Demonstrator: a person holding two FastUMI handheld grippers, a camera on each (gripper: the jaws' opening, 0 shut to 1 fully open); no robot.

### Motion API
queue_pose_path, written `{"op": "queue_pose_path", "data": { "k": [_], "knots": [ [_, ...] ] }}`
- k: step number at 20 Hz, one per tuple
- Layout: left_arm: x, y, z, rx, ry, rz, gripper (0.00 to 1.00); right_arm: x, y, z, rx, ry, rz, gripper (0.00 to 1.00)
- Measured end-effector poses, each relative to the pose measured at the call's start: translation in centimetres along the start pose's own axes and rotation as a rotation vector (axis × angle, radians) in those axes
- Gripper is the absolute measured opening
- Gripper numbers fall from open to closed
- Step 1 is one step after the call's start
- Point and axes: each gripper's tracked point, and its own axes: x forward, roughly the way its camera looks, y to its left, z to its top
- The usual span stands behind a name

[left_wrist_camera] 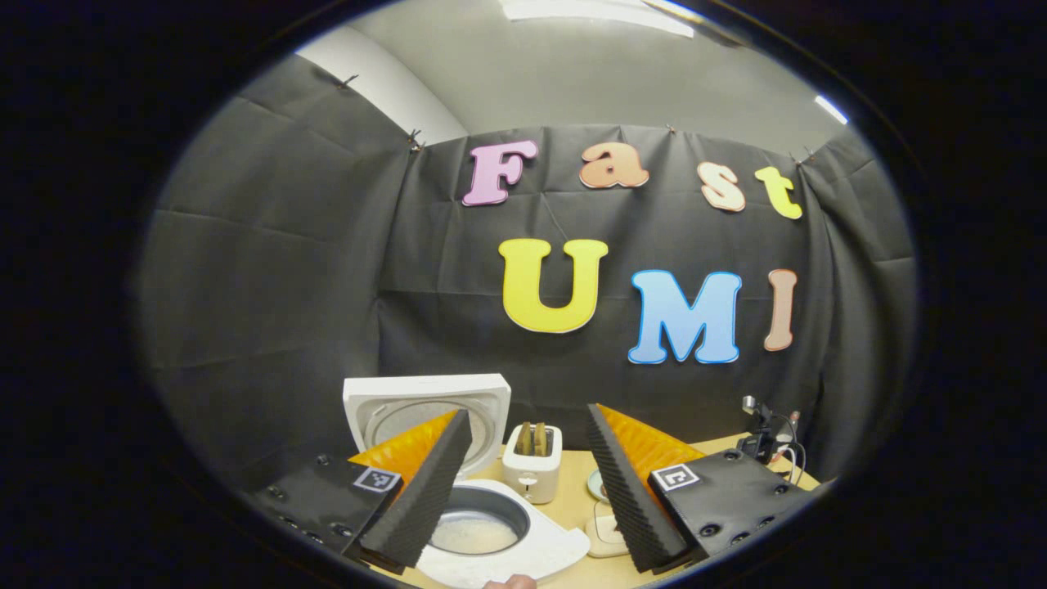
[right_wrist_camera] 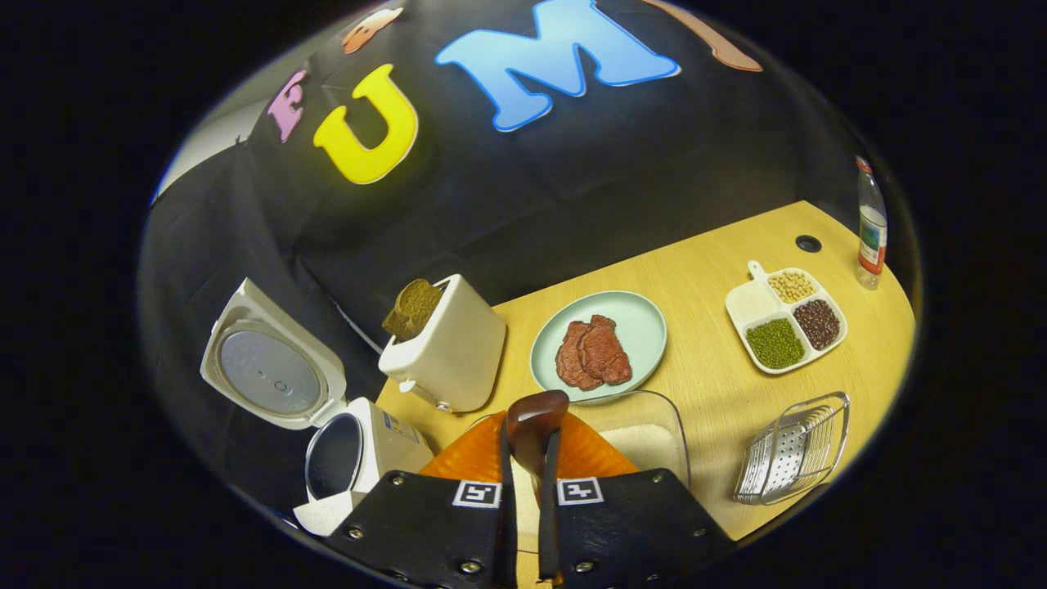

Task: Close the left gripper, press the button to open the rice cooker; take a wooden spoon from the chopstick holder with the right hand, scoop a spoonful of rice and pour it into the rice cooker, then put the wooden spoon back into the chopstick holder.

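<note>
Right claw [right_wrist_camera: 527,470] grips wooden spoon [right_wrist_camera: 536,417]; rice cooker [right_wrist_camera: 327,409] open.

Ceiling lights [left_wrist_camera: 597,10] overhead, dim booth, sharp centre, strong fisheye bending at edges.

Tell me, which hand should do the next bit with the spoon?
Right. The right gripper is already shut on the wooden spoon, just above the clear rice container. The left gripper is open and empty beside the open rice cooker.
</note>
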Motion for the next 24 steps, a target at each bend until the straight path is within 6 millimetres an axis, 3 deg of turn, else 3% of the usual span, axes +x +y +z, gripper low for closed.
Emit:
{"op": "queue_pose_path", "data": {
  "k": [5,12,15,17,19,24],
  "knots": [
    [0.5,-0.4,0.9,0.020,-0.015,-0.016,0.96,-2.1,-1.8,2.7,0.085,-0.058,-0.007,0.11],
    [1.0,-0.8,1.8,-0.007,-0.037,-0.027,0.96,-5.9,0.9,7.5,0.294,-0.147,0.131,0.11],
    [1.0,-0.7,2.1,-0.002,-0.043,-0.022,0.96,-7.0,3.2,9.4,0.331,-0.163,0.188,0.10],
    [0.8,-0.5,2.1,0.002,-0.044,-0.017,0.98,-7.4,5.4,10.4,0.339,-0.164,0.231,0.11],
    [0.8,-0.2,1.9,0.007,-0.038,-0.012,0.94,-7.5,7.9,11.0,0.324,-0.165,0.275,0.10],
    [0.5,0.9,2.3,0.004,-0.049,0.014,0.96,-5.9,14.9,9.9,0.289,-0.094,0.379,0.10]
  ]
}}
